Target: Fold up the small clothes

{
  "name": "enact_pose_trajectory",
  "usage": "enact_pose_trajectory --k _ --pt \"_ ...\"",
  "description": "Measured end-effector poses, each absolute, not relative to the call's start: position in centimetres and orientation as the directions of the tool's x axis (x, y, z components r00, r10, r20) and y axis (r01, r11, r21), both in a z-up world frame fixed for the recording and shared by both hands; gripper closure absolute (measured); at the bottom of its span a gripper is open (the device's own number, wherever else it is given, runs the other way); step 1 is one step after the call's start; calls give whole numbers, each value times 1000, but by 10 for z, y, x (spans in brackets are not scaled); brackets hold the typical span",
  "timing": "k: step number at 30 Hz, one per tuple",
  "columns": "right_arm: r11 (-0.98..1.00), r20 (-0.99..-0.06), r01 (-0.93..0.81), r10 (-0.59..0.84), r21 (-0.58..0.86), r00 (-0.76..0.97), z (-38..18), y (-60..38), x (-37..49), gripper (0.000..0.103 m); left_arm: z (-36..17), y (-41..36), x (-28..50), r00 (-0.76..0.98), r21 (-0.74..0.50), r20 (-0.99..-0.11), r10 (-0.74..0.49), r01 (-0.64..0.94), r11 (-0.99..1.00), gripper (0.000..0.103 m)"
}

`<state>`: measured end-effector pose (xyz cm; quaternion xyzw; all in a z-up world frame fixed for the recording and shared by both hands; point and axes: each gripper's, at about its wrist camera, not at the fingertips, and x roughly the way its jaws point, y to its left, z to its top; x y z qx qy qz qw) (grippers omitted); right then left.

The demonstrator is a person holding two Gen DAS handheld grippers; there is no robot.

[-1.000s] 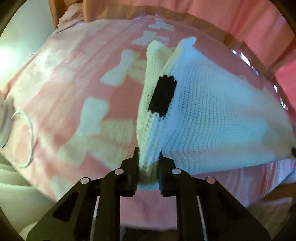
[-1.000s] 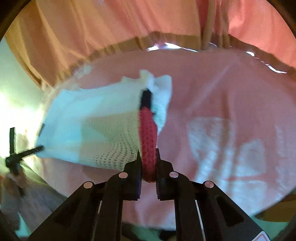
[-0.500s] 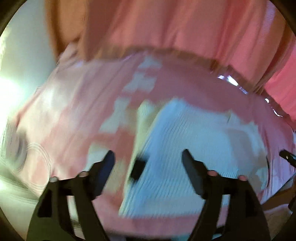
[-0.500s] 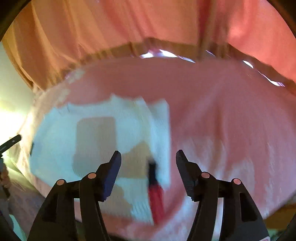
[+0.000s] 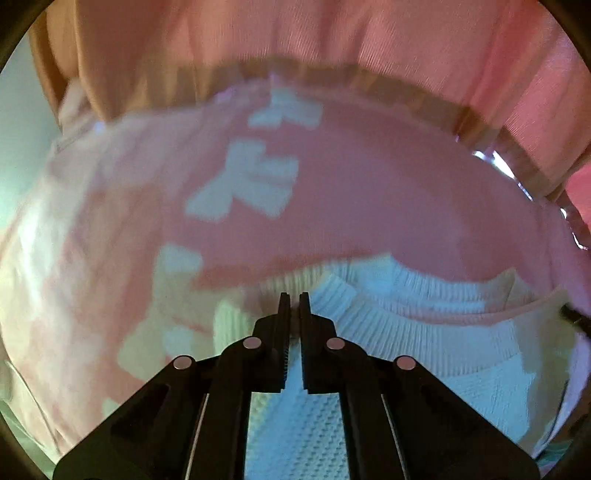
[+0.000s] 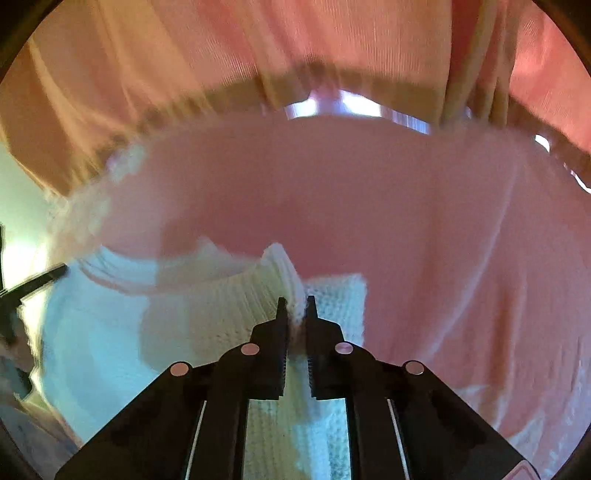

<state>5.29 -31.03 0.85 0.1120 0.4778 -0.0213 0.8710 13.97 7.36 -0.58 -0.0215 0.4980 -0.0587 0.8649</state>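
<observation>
With the white knit sweater (image 5: pixel 424 354) lying on the pink bedspread (image 5: pixel 369 192), each claw, left (image 5: pixel 293 301) and right (image 6: pixel 295 306), pinches only its ribbed collar toward 12 o'clock, so uneven pulling could stretch or skew the fold.

A home: pink patterned bedspread (image 5: pixel 369 192), pink curtains (image 5: pixel 332 33).

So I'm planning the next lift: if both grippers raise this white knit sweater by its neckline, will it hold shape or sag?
Probably sag: the white knit sweater already puckers where the right gripper pinches its ribbed collar. The left gripper is shut on the collar too, so the middle would likely droop between them. The textured knit seems unlikely to slip.
</observation>
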Motion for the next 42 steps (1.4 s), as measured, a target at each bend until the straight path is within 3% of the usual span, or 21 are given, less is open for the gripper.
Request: enact_pose_trajectory --k 2,5,7,11,13,14,15,19,22,23,24,29,34,36,38,40,42 --pt "979 -818 149 32 143 574 9 -313 57 97 -2 74 144 526 -65 -845 -91 69 996 103" --pt "980 -900 185 -11 78 436 -44 -317 77 96 -22 78 164 485 -21 -874 -35 34 999 103" --pt "986 -898 161 -41 34 439 -53 -310 78 98 -42 83 172 418 -21 -908 -19 -2 1000 103" --pt "984 -862 158 -13 78 507 -21 -308 64 79 -10 84 159 457 -120 -882 -116 20 993 97" --pt "986 -847 133 12 98 531 -15 -306 57 69 2 76 148 479 -149 -862 -164 70 986 85" --pt "986 -846 132 13 98 533 -17 -306 55 59 4 69 143 477 -149 -861 -178 99 984 60" --pt "987 -853 131 9 91 523 -22 -305 56 58 3 64 140 475 -141 -862 -179 115 983 43" --pt "988 -885 153 -37 39 465 -44 -304 61 57 -18 38 145 436 -56 -891 -128 174 983 44" --pt "982 -901 181 -26 59 433 -62 -309 65 62 -38 32 154 386 -41 -916 -107 176 984 71" --pt "982 -895 178 -22 65 446 -62 -309 65 92 -41 31 155 376 -61 -918 -124 175 983 82" --pt "982 -892 168 2 87 451 -60 -308 65 96 -38 30 155 386 -57 -914 -123 176 983 93" --pt "982 -827 144 20 121 562 -26 -302 63 96 -17 38 162 444 -75 -888 -124 127 989 96" --pt "977 -900 190 5 98 436 -68 -310 82 95 -37 34 174 418 -16 -907 -57 99 995 95" --pt "976 -883 200 -22 81 468 -47 -307 79 85 -21 26 167 452 24 -891 -33 120 992 90" --pt "979 -835 175 -12 101 550 -14 -298 66 83 -2 23 156 501 32 -865 -41 136 990 83" --pt "983 -812 116 51 144 581 4 -285 54 83 13 18 142 536 16 -841 -76 165 986 72" --pt "983 -816 27 134 180 562 3 -261 46 95 17 10 128 541 -2 -833 -112 199 980 71"
